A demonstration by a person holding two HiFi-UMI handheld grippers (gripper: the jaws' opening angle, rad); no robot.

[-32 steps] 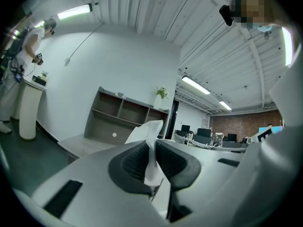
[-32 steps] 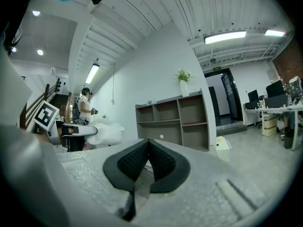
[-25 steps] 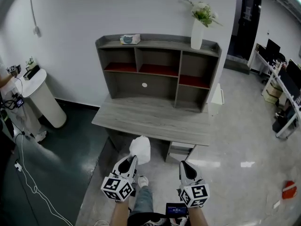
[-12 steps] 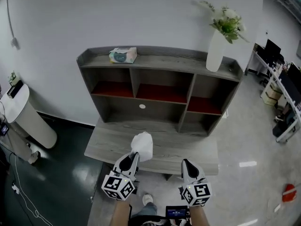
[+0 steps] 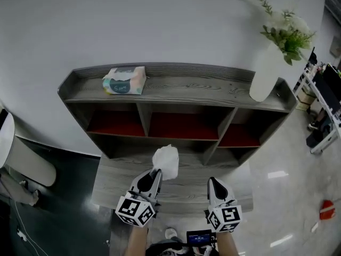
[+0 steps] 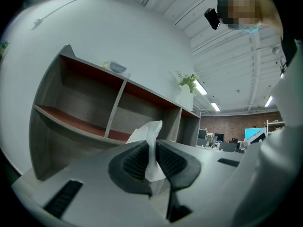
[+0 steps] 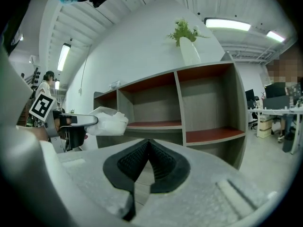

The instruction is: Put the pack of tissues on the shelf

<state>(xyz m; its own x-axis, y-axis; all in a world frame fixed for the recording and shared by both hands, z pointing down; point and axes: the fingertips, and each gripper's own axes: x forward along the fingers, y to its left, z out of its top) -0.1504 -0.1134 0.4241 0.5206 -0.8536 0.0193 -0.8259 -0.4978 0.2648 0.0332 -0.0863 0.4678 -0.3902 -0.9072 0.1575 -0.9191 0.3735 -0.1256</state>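
Observation:
My left gripper [image 5: 154,172] is shut on a soft white pack of tissues [image 5: 166,161], which sticks up crumpled from between its pads [image 6: 152,150]. The pack hangs in front of the grey shelf unit [image 5: 186,89], level with its red-floored middle compartment [image 5: 181,126]. From the right gripper view the same pack [image 7: 110,122] shows at the left, clamped in the left gripper [image 7: 90,121]. My right gripper [image 5: 214,181] is shut with nothing in it [image 7: 149,143], over the desk to the right of the left one.
A second, printed tissue pack [image 5: 124,80] lies on the shelf's top board at the left. A white vase with greenery [image 5: 266,73] stands on the top board at the right. The shelf stands on a grey desk [image 5: 112,180]. Office desks [image 5: 325,111] are far right.
The shelf has grown larger and nearer in the head view as I moved up to the desk. Both grippers keep their places, the left still shut on the white pack.

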